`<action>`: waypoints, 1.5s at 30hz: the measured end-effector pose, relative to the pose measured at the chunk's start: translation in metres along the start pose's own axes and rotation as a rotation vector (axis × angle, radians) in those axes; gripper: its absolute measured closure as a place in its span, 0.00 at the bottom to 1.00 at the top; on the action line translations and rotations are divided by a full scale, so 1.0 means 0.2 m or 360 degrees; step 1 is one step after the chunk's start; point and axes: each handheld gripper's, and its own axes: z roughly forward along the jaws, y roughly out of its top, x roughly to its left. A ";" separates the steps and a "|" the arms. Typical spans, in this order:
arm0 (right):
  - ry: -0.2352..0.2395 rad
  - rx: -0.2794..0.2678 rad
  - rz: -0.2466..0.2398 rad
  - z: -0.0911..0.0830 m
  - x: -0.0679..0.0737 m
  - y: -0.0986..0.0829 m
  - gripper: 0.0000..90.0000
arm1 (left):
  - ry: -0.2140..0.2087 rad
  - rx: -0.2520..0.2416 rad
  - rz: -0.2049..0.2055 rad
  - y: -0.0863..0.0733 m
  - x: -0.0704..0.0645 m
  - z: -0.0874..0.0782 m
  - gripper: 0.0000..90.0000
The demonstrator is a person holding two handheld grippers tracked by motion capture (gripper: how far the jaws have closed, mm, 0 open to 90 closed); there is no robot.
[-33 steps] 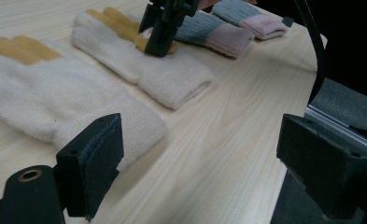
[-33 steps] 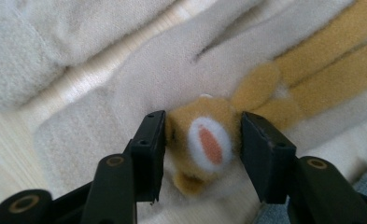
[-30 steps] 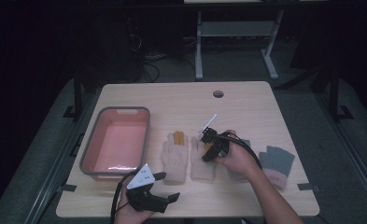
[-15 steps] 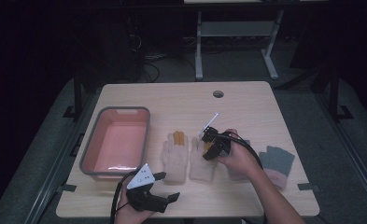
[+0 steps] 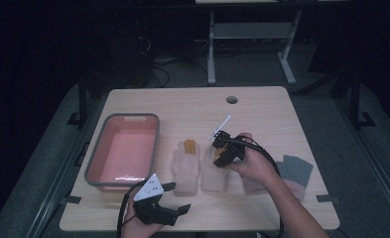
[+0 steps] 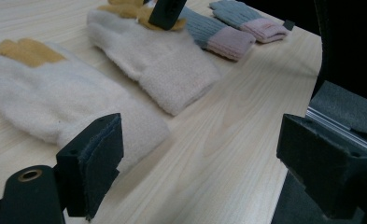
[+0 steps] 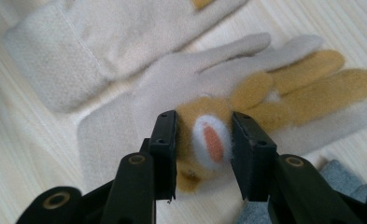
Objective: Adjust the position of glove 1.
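Note:
Two cream gloves with tan fingertips lie side by side mid-table, the left glove (image 5: 185, 166) (image 6: 55, 98) and the right glove (image 5: 213, 177) (image 7: 125, 112). My right gripper (image 5: 220, 157) (image 7: 203, 142) points down at the right glove, shut on a tan plush bump with a white and orange spot on it. Near the table's front edge my left gripper (image 5: 178, 198) (image 6: 204, 163) stands wide open with nothing between its jaws, just short of the left glove's cuff.
A pink tray with a grey rim (image 5: 155, 144) sits at the left. A pair of grey gloves with pink cuffs (image 5: 294, 171) (image 6: 218, 35) lies at the right of the cream pair. A cable hole (image 5: 231, 99) is at the table's back.

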 end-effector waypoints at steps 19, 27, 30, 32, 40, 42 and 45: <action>0.0024 -0.0099 -0.0115 -0.13 0.12 0.14 0.71 | 0.0027 -0.0040 -0.0030 0.01 -0.01 -0.02 0.16; 0.0057 -0.0103 -0.0171 -0.09 0.18 0.22 0.71 | 0.0040 -0.0061 -0.0026 0.01 -0.01 -0.03 0.16; 0.0073 -0.0115 -0.0194 -0.06 0.20 0.26 0.71 | 0.0043 -0.0056 -0.0018 0.01 0.00 -0.03 0.16; 0.0081 -0.0113 -0.0202 -0.05 0.21 0.28 0.71 | 0.0044 -0.0056 -0.0019 0.01 0.00 -0.03 0.16; 0.0109 -0.0096 -0.0215 0.01 0.24 0.34 0.71 | 0.0041 -0.0064 -0.0029 0.01 0.00 -0.03 0.16; 0.0122 -0.0093 -0.0218 0.03 0.24 0.34 0.71 | 0.0041 -0.0063 -0.0025 0.01 0.00 -0.03 0.16; 0.0137 -0.0081 -0.0214 0.05 0.24 0.35 0.71 | 0.0041 -0.0064 -0.0026 0.01 0.00 -0.03 0.16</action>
